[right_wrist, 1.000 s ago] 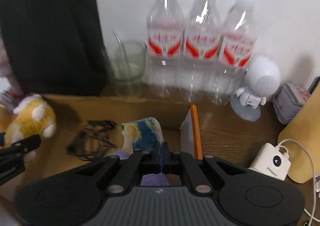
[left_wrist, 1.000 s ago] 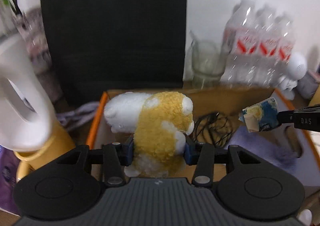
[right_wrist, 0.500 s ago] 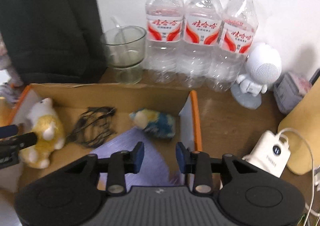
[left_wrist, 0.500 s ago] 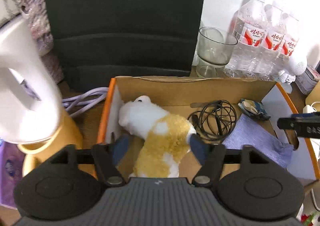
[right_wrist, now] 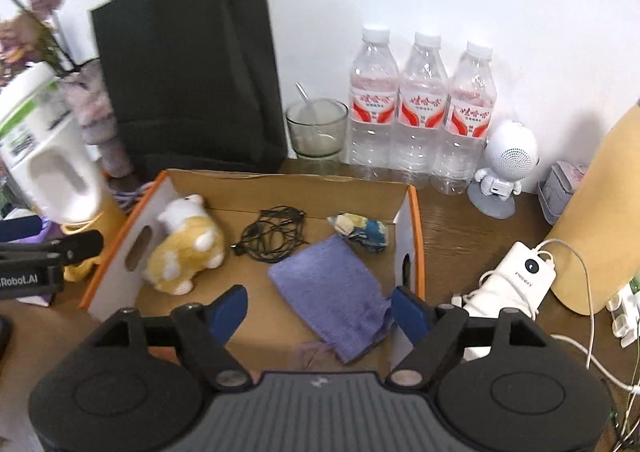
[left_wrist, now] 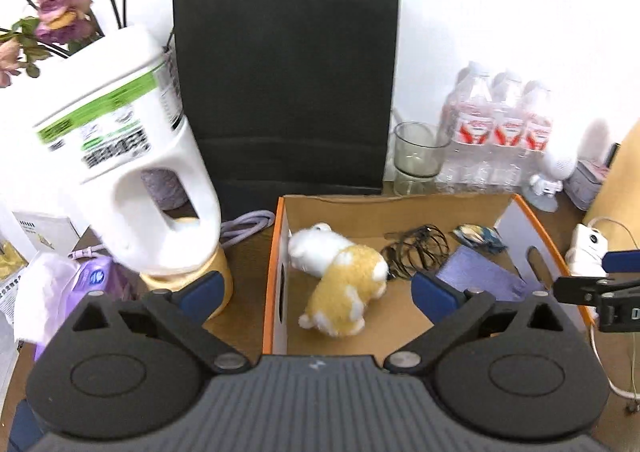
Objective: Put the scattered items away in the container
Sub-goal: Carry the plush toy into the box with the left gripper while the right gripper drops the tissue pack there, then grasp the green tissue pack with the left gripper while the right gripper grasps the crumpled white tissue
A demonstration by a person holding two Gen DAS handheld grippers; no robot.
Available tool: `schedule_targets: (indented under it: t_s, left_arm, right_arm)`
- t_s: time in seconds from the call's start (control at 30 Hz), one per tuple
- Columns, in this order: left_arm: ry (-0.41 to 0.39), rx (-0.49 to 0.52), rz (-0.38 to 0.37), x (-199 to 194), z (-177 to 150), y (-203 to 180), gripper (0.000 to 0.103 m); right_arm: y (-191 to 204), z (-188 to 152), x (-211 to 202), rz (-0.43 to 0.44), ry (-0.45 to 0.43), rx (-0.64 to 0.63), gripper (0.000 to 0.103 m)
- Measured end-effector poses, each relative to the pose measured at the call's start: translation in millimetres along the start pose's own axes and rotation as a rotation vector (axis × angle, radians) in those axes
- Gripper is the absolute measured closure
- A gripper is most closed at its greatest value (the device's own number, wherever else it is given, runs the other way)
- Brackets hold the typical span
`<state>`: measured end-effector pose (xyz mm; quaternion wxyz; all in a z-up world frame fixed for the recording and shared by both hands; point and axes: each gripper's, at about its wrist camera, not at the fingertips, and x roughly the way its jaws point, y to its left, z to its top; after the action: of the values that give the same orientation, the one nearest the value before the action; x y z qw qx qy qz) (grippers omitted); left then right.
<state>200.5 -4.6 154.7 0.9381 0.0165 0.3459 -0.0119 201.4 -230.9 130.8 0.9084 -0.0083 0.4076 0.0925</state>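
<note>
An open cardboard box (left_wrist: 400,207) (right_wrist: 280,181) with orange edges holds a yellow and white plush toy (left_wrist: 340,280) (right_wrist: 186,248), a tangled black cable (left_wrist: 416,250) (right_wrist: 272,236), a purple cloth (left_wrist: 480,276) (right_wrist: 332,292) and a small blue and yellow packet (left_wrist: 478,238) (right_wrist: 360,230). My left gripper (left_wrist: 316,288) is open and empty, raised above the box's near left side. My right gripper (right_wrist: 320,310) is open and empty, raised above the box's near right side, over the purple cloth.
A black paper bag (left_wrist: 286,83) stands behind the box. A white jug (left_wrist: 128,155) on a yellow stand is at the left. A glass (right_wrist: 316,127), three water bottles (right_wrist: 420,111), a white robot figure (right_wrist: 506,167) and a white power bank (right_wrist: 520,280) are at the right.
Both grippers opened and let go: the plush toy and the blue packet now lie in the box. Both grippers then pulled back and up, away from the box.
</note>
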Motion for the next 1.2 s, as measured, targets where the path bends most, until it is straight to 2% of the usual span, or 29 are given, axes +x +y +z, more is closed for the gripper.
schedule_targets:
  t_s: [0.23, 0.33, 0.57, 0.7, 0.9, 1.0, 1.2]
  left_arm:
    - [-0.1, 0.019, -0.009, -40.6, -53.7, 0.1, 0.0]
    - [-0.169, 0.039, -0.008, -59.9, -78.2, 0.5, 0.0]
    - [-0.279, 0.026, -0.095, -94.1, -135.4, 6.5, 0.0]
    - [-0.334, 0.022, -0.119, -106.7, -169.6, 10.4, 0.0]
    - [-0.315, 0.083, -0.169, -101.5, -200.1, 4.8, 0.0]
    - [-0.302, 0.111, -0.183, -94.2, -205.7, -1.9, 0.0]
    - [-0.242, 0.139, -0.226, -72.9, -212.6, -14.9, 0.0]
  right_arm:
    - [9.8, -53.3, -30.6, 0.028, -0.093, 0.011, 0.024]
    - [18.3, -80.2, -46.4, 0.034, -0.14, 0.001, 0.024]
    - [37.0, -144.9, -87.6, 0.048, -0.304, -0.065, 0.021]
    - [42.0, -185.5, -100.9, 0.006, -0.362, -0.106, 0.019]
    - [37.1, -232.2, -96.8, -0.042, -0.349, -0.088, 0.019]
    - [36.0, -240.1, -89.0, -0.073, -0.322, -0.081, 0.019]
    - [40.0, -249.2, -80.2, -0.066, -0.282, -0.076, 0.019]
